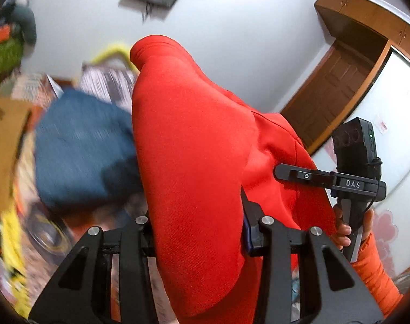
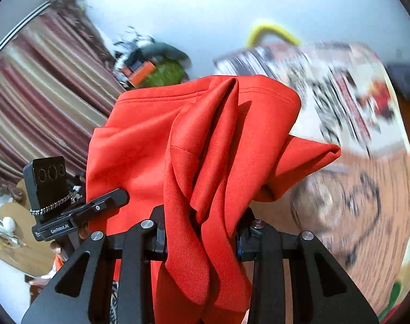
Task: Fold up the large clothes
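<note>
A large red garment [image 1: 194, 145] fills the middle of the left wrist view, bunched thick between the jaws of my left gripper [image 1: 196, 229], which is shut on it. In the right wrist view the same red garment [image 2: 205, 145] hangs in folds with a stitched hem along its top, and my right gripper [image 2: 200, 232] is shut on a gathered fold. The cloth hides the fingertips of both grippers. The right gripper [image 1: 299, 174] shows at the right of the left wrist view, held by a hand in an orange sleeve [image 1: 375, 272]. The left gripper [image 2: 107, 202] shows at the left of the right wrist view.
A blue cushion [image 1: 83, 148] lies blurred to the left, on a patterned bedspread [image 2: 353, 183]. A wooden door and wardrobe [image 1: 337, 86] stand at the right. Striped curtains [image 2: 42, 102] hang at the left. A pile of clothes [image 2: 156, 67] sits by the white wall.
</note>
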### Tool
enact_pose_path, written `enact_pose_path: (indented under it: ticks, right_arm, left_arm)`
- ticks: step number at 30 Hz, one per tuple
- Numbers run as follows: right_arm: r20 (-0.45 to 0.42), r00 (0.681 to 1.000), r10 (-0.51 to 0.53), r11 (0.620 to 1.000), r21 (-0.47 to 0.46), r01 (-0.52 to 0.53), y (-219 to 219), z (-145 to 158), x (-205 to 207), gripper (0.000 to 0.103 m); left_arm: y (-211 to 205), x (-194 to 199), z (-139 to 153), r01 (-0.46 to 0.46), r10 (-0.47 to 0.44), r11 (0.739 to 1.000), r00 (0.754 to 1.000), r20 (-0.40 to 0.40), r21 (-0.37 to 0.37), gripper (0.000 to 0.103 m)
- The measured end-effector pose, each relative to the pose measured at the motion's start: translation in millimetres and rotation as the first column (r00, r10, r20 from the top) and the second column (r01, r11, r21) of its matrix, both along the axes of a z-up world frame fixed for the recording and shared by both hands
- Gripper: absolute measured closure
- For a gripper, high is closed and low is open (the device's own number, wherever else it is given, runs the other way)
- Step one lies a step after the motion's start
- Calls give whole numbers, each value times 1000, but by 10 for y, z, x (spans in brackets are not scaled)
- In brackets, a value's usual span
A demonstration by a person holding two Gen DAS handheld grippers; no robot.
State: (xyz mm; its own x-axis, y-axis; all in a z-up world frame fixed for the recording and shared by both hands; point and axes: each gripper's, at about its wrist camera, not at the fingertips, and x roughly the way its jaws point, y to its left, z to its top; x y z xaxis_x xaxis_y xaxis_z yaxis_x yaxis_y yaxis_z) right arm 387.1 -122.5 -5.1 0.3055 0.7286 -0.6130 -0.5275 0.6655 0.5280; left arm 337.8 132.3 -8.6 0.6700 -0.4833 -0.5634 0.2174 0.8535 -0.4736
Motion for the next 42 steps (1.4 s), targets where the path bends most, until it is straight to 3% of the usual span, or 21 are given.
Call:
enact_pose_path:
  ticks: [5,10,13,17,20,23,25,28,33,37,42]
  right_arm:
    - [56,998,12,999,42,-15,396,201,339,74]
    - [27,999,21,996,91,-24,699,92,716,74]
    - [-21,999,24,996,84,-22,895,-112,923,74]
    - [-78,997,16,1000,27,-14,1178,-545,1197,74]
    - [-96,995,-5,998,-70,-2,1338,-957,1318,72]
    - [-125,992,-20,994,-107,7,1330,-1056,1317,64]
    - [-99,995,-31,992,-129,18,1277,-999,1263,58]
    - [-2,999,-33,972,-232,31,1252,-799,1085,52]
    - [169,985,-34,946,-312,86,1140,-457,750,52]
    - [258,965,-39,952,-283,114,947,-168,375,52]
    - [324,942,-88,973,-174,151,641,174,-112,51]
  left_arm:
    - [409,447,284,-73,71,997,996,58,34,62]
    - [762,814,205,-137,132,989,989,66,63,62]
    - [1003,1080,-40,-168,167,983,986,16,79,62]
    - [1312,1452,-592,-189,198,978,975,-102,90,61]
    - [1467,1659,-1031,-201,215,975,958,-191,93,51]
    - [1506,1659,-1137,-170,178,984,967,-182,60,45]
    - [1406,1601,-1084,-158,174,981,973,-152,113,41]
    - [1271,1527,-990,-199,233,949,966,-116,244,30]
    - [1145,1284,-787,-252,291,910,954,-73,329,31]
    - [953,830,-382,-289,302,888,953,19,357,31]
    - [622,198,171,-330,278,865,943,185,378,31]
